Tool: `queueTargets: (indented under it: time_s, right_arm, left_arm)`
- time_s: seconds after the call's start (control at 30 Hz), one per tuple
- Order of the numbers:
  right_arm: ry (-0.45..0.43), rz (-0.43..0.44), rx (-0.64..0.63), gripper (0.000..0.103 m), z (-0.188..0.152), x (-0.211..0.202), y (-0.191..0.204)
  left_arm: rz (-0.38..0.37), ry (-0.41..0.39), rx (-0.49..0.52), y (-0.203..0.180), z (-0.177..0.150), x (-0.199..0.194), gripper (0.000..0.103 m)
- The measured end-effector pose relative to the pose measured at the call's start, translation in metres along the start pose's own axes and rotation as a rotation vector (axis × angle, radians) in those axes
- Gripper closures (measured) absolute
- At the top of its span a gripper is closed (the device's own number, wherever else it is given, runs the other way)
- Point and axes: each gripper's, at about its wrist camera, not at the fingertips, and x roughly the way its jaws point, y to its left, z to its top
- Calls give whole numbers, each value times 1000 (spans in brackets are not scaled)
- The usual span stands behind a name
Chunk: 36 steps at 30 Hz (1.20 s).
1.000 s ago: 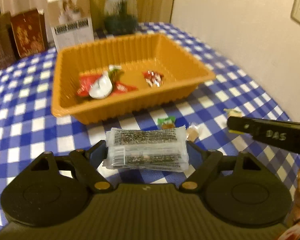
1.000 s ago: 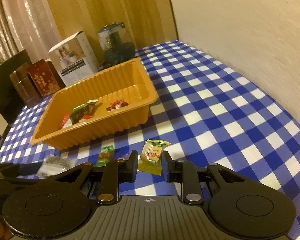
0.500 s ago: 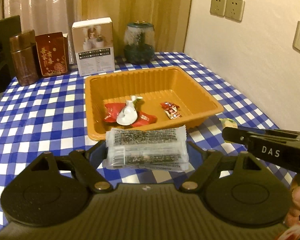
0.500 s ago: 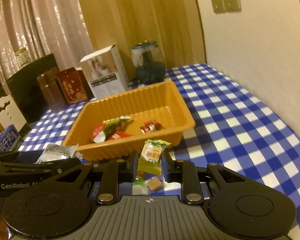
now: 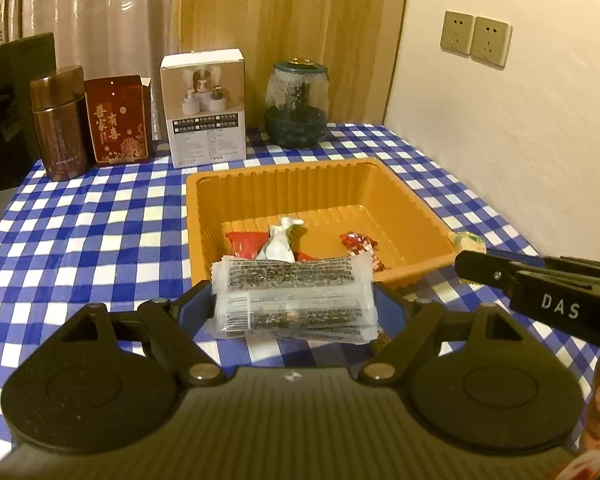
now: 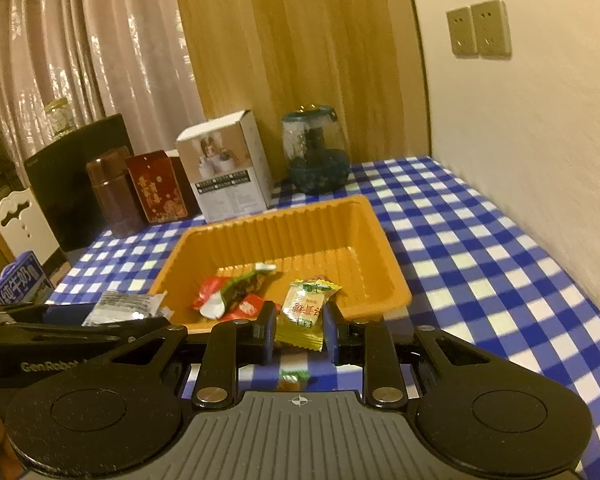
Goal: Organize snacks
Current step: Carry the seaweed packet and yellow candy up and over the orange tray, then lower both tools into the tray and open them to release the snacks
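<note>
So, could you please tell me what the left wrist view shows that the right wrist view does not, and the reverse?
Only the left wrist view shows the left tool gripping the clear sesame bar packets across their width. Only the right wrist view shows the small green candy lying on the checked tablecloth and the blue milk carton at far left. Both show the orange tray holding wrapped snacks, and the yellow candy pinched in the right tool.

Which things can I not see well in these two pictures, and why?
- Small snack on the table, right wrist view: mostly hidden by the gripper body.
- Yellow candy, left wrist view: partly behind the right gripper's jaws.
- Red wrappers in the orange tray, left wrist view: partly hidden by the clear sesame pack.
</note>
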Motion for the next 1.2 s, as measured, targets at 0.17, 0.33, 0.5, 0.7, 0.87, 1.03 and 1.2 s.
queueTargets:
  time_s: [0.17,0.33,0.5,0.7,0.87,1.03,1.2]
  right_arm:
    - [-24,9,-22,77,11,11,-1]
    - [-13,12,-4,77,20,29,-8]
    - [-9,27,-5,77,29,45,-11]
    - [0,31,19,77,39,63,-17]
    - [8,24,22,77,43,77,-23]
    - [24,24,27,77,45,87,-27]
    - [42,15,31,77,43,96,-31]
  left_arm:
    - [-18,-11,2,2,9,7,20]
    - [-18,-4,-5,7,17,22,20]
    - [-2,-4,-39,16,28,41,20]
    - [-7,-2,-55,24,33,67,20]
    - [3,10,-42,25,33,81,20]
    - [-4,4,-29,21,36,87,20]
    - [1,11,6,14,36,94,20]
